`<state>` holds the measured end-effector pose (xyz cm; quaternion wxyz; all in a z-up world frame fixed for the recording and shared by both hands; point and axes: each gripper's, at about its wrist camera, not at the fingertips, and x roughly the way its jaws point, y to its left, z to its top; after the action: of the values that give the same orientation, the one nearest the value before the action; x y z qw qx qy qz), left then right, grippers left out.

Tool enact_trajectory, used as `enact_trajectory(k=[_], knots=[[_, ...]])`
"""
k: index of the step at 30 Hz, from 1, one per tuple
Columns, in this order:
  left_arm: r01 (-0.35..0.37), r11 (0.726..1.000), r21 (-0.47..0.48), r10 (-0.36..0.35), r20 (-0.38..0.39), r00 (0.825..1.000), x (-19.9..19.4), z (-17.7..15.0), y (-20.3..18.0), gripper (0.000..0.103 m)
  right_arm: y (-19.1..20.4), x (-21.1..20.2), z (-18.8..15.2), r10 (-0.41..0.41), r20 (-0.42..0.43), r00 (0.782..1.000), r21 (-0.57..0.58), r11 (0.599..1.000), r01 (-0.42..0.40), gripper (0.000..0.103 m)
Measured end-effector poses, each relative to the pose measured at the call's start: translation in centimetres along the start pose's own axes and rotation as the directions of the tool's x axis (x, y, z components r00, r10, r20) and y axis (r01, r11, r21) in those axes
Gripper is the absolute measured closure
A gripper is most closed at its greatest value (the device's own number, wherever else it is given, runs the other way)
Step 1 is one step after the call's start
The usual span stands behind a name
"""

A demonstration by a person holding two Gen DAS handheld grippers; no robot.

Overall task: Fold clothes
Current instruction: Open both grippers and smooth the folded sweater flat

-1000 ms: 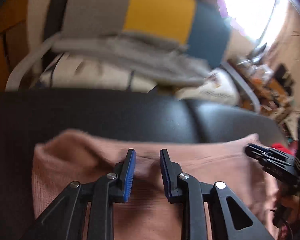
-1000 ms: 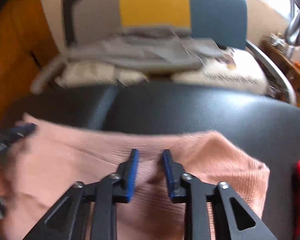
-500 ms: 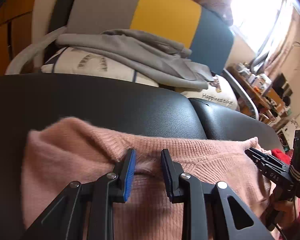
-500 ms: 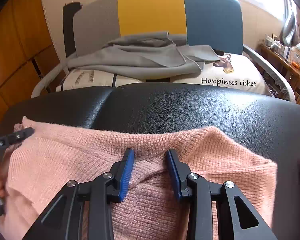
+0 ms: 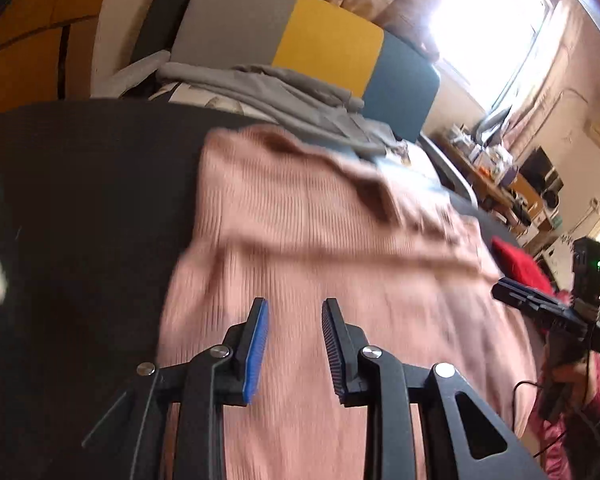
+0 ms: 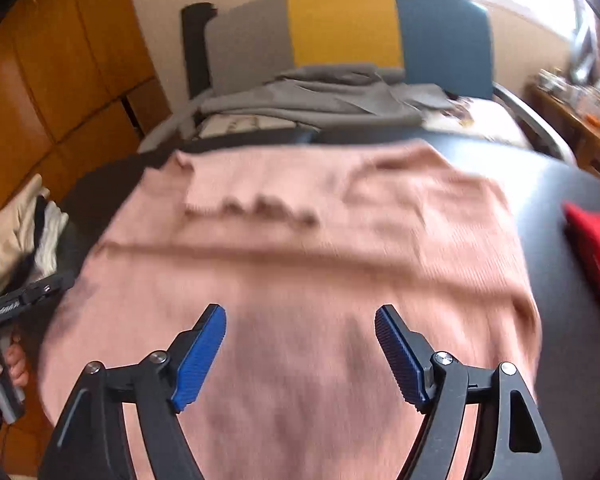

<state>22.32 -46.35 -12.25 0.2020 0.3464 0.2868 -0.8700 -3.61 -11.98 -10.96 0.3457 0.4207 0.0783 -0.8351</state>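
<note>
A pink knit sweater (image 5: 340, 240) lies spread over the black padded surface (image 5: 80, 200), blurred by motion. My left gripper (image 5: 295, 320) hovers over its near part, its blue-padded fingers a small gap apart with nothing clamped between them. In the right wrist view the same sweater (image 6: 300, 240) shows a folded layer with a wavy edge near its far end. My right gripper (image 6: 300, 328) stands wide open above the sweater's near half. The right gripper (image 5: 540, 312) also shows at the sweater's right edge, and the left gripper (image 6: 20, 300) at its left edge, held by a hand.
A red garment (image 6: 596, 240) lies on the black surface (image 6: 560, 200) to the right. Behind stands a chair with a grey, yellow and blue back (image 6: 340, 28), with a grey garment (image 6: 320, 96) draped on it. A pile of pale clothes (image 6: 28, 224) sits at left, a cluttered shelf (image 5: 500, 180) at right.
Both grippers have drawn back from the sweater's far edge toward its near part. The right gripper has opened wide. The sweater now lies flatter and reaches farther across the surface.
</note>
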Motion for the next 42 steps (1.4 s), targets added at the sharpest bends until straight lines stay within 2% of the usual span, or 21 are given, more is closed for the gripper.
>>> enact_trajectory(k=[5, 8, 10, 13, 18, 21, 24, 29, 33, 35, 38, 40, 42], knots=[[-0.052, 0.999, -0.015, 0.053, 0.011, 0.999, -0.8, -5.4, 0.7, 0.076, -2.3, -1.5, -6.3, -0.087, -0.065, 0.994, 0.039, 0.995, 0.09, 0.022], [-0.073, 0.997, 0.03, 0.071, 0.082, 0.994, -1.4, -7.1, 0.8, 0.076, -2.2, -2.4, -9.0, -0.16, -0.006, 0.987, -0.081, 0.984, 0.159, 0.021], [-0.083, 0.994, 0.071, 0.073, 0.135, 0.988, -1.5, -7.9, 1.0, 0.076, -3.1, -2.8, -9.7, -0.123, 0.031, 0.992, -0.05, 0.991, 0.125, 0.018], [-0.105, 0.991, 0.087, 0.09, 0.162, 0.983, -1.4, -8.2, 0.9, 0.076, -3.2, -2.7, -9.8, -0.121, 0.051, 0.991, -0.041, 0.992, 0.123, 0.01], [-0.15, 0.983, 0.102, 0.139, 0.109, 0.984, -2.6, -7.6, -0.4, 0.076, -3.0, -2.5, -9.7, -0.128, 0.078, 0.989, -0.031, 0.991, 0.131, 0.006], [-0.144, 0.988, 0.052, 0.137, 0.123, 0.983, -5.0, -7.9, 0.7, 0.076, -2.9, -2.4, -9.6, -0.132, 0.095, 0.987, -0.025, 0.991, 0.135, 0.006], [-0.167, 0.986, 0.001, 0.165, 0.145, 0.976, -7.6, -8.7, 2.1, 0.075, -2.7, -2.6, -9.0, -0.123, 0.059, 0.991, 0.001, 0.992, 0.123, 0.006], [-0.199, 0.979, -0.042, 0.203, 0.123, 0.971, -10.3, -10.2, 4.4, 0.075, -1.5, -5.2, -9.4, -0.078, 0.088, 0.993, 0.012, 0.997, 0.078, 0.006], [-0.181, 0.983, -0.041, 0.183, 0.051, 0.982, -9.3, -11.1, 4.8, 0.075, -1.0, -5.2, -11.1, -0.09, 0.015, 0.996, -0.014, 0.996, 0.09, 0.005], [-0.169, 0.985, -0.028, 0.17, 0.041, 0.985, -8.7, -11.5, 4.4, 0.075, -0.9, -4.7, -12.3, -0.112, -0.02, 0.994, -0.035, 0.993, 0.111, 0.003], [-0.151, 0.988, -0.009, 0.152, 0.03, 0.988, -7.9, -11.9, 3.7, 0.074, -0.7, -4.2, -12.7, -0.126, -0.016, 0.992, -0.069, 0.99, 0.125, 0.0], [-0.137, 0.991, -0.006, 0.137, 0.018, 0.99, -7.8, -11.9, 3.3, 0.074, -1.1, -4.2, -12.3, -0.108, -0.023, 0.994, -0.051, 0.993, 0.106, 0.0], [-0.111, 0.994, -0.013, 0.111, 0.01, 0.994, -7.7, -11.9, 3.3, 0.074, -1.9, -4.9, -12.1, -0.05, -0.022, 0.999, -0.004, 0.999, 0.049, 0.0]])
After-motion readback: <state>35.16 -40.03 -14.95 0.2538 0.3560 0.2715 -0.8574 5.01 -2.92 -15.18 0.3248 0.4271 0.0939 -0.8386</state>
